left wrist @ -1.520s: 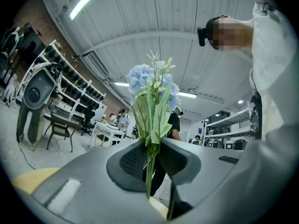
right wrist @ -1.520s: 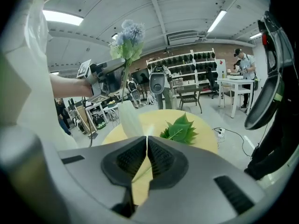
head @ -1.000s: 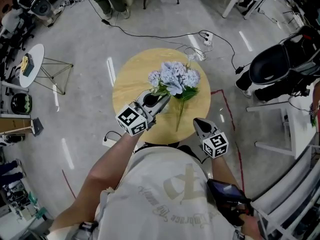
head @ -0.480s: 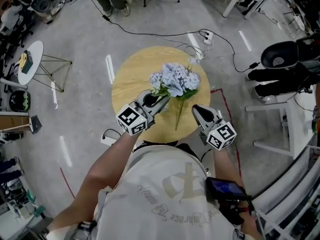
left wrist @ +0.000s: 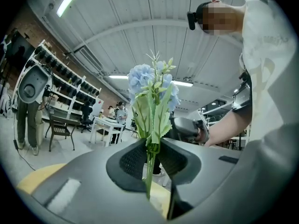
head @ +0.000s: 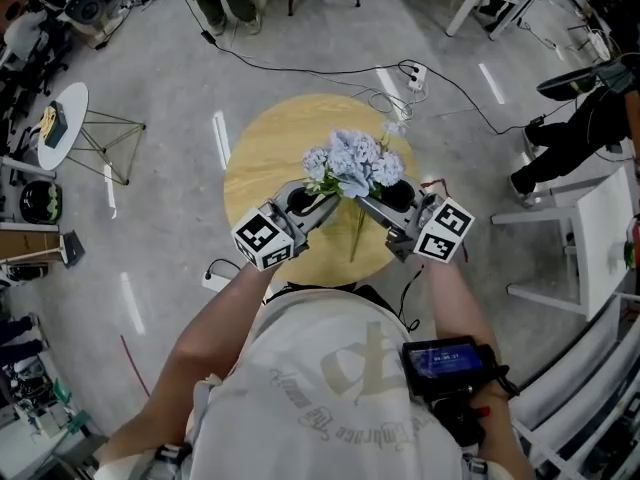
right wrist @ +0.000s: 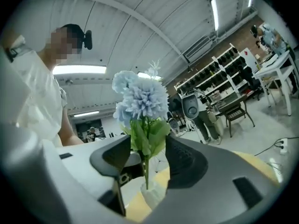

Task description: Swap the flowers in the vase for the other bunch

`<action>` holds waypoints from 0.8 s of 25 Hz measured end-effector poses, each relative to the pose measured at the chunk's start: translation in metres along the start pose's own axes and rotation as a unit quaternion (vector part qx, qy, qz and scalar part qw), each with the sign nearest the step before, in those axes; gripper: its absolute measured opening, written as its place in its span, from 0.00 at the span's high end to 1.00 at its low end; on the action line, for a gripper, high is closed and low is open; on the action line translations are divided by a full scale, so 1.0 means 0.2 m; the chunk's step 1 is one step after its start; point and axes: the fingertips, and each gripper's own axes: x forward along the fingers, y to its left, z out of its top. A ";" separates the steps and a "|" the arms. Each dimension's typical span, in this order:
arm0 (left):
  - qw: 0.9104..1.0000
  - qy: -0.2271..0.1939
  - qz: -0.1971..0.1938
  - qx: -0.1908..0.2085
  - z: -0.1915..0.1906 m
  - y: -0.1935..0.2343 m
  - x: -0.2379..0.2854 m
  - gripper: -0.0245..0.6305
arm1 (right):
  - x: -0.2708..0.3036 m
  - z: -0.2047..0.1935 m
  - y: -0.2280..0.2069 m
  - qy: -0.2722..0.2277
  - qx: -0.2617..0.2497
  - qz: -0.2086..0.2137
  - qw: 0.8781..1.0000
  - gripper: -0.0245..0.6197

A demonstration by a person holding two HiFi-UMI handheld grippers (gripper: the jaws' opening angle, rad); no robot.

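My right tool (head: 372,204) swung up from the near edge of the counter (head: 268,146), jaws just opened around the blue flower bunch (head: 352,160); left tool (head: 322,204) is clamped on its stems over the counter, far half open

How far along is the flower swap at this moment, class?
Done: nothing certain; a blue hydrangea bunch stands with its stem in the vase. In hand: the left claw is shut on that stem; the right claw, its jaws having just been opening, straddles the stem without pressing. Left: a loose stem lies on the round table, so the other bunch probably still has to go in.
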 end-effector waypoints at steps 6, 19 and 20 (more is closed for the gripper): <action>1.000 0.012 -0.011 0.014 -0.01 0.02 0.01 0.85 | 0.16 0.04 0.07 0.014 -0.004 0.065 0.998 0.58; 0.998 0.047 -0.004 0.032 -0.04 0.02 0.03 0.82 | 0.20 0.09 0.04 0.000 -0.037 0.048 0.998 0.79; 0.998 0.052 -0.001 0.032 -0.05 0.03 0.03 0.80 | 0.20 0.09 0.04 0.000 -0.040 0.045 0.998 0.81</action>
